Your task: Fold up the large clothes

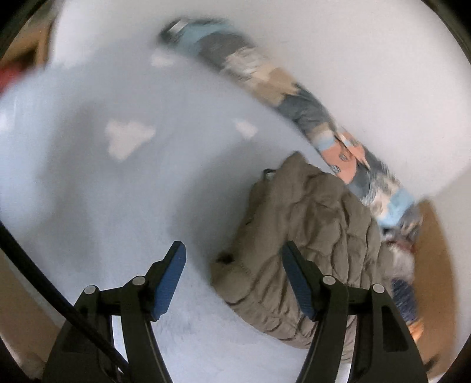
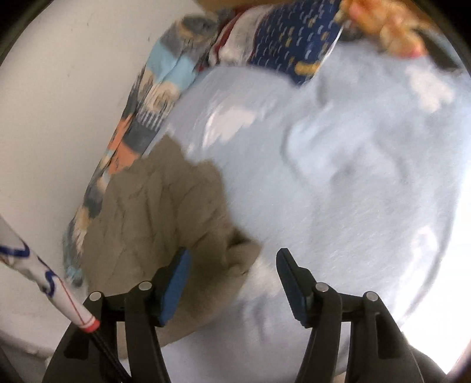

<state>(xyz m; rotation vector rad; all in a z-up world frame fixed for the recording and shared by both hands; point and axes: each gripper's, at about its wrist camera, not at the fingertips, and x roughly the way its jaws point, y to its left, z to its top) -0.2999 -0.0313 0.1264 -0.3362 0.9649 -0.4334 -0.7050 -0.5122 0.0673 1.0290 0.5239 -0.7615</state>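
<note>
A khaki quilted jacket lies bunched on a pale blue sheet with white cloud shapes. My left gripper is open and empty above the sheet, with its right finger over the jacket's edge. In the right wrist view the same jacket lies at lower left on the blue sheet. My right gripper is open and empty, hovering over the jacket's near corner. Both views are motion-blurred.
A patterned blue, grey and orange cloth runs along the bed edge by the white wall. A navy patterned pillow and an orange item lie at the far end. A white printed pole crosses lower left.
</note>
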